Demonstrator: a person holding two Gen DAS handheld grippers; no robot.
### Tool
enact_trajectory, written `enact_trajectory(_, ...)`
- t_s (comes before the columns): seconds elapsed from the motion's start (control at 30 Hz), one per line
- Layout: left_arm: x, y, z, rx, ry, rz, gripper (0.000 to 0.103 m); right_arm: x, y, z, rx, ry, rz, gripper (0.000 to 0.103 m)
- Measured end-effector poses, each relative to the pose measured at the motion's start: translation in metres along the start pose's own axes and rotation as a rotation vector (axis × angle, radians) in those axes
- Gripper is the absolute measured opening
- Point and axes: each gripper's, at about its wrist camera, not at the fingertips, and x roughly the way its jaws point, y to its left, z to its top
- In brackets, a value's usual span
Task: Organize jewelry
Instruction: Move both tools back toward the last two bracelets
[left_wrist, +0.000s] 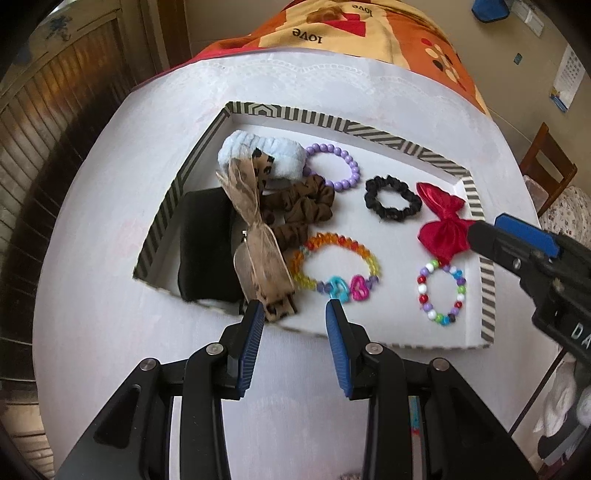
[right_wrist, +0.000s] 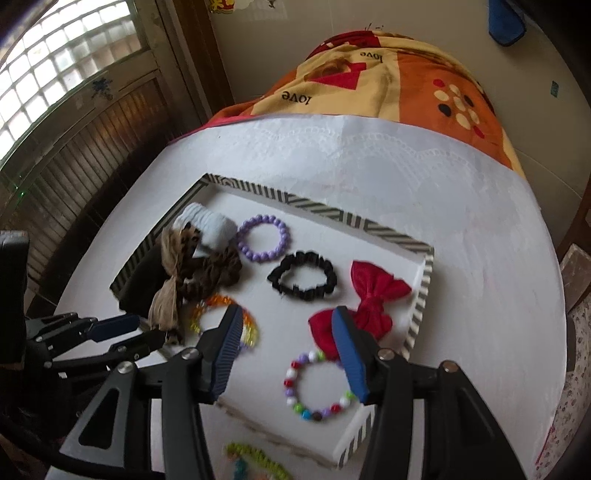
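Observation:
A striped-rim tray (left_wrist: 402, 139) (right_wrist: 391, 233) on the white table holds jewelry: a purple bead bracelet (left_wrist: 334, 168) (right_wrist: 263, 240), a black scrunchie (left_wrist: 392, 198) (right_wrist: 303, 275), a red bow (left_wrist: 441, 223) (right_wrist: 369, 295), a rainbow bracelet (left_wrist: 334, 264) (right_wrist: 225, 321), a multicolour bead bracelet (left_wrist: 441, 288) (right_wrist: 317, 384), a brown scrunchie (left_wrist: 299, 210), a leopard ribbon (left_wrist: 258, 229) and a blue headband (left_wrist: 258, 157). My left gripper (left_wrist: 295, 310) is open and empty at the tray's near edge. My right gripper (right_wrist: 286, 326) (left_wrist: 476, 236) is open and empty over the tray, beside the red bow.
A black box (left_wrist: 207, 240) sits in the tray's left end. A green beaded item (right_wrist: 258, 461) lies on the table in front of the tray. An orange blanket (right_wrist: 388, 81) covers the far end. A wooden chair (left_wrist: 546, 166) stands at the right.

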Motion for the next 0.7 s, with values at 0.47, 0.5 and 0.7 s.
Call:
enact_trajectory(0.47,-0.025,-0.005,-0.035,0.027,-0.015,0.01,0.026,-0.042,0.012,-0.059,0.042,0.001,-0.016,0.053)
enact_trajectory(0.5,-0.026,-0.005,-0.037,0.03,-0.014,0.007,0.026,-0.045,0.013,-0.064,0.046,-0.001,-0.018,0.053)
enact_trajectory(0.7,-0.033,-0.01,-0.054,0.06,-0.008,0.002,0.026,-0.061,0.01,-0.09,0.084,-0.005,-0.028,0.054)
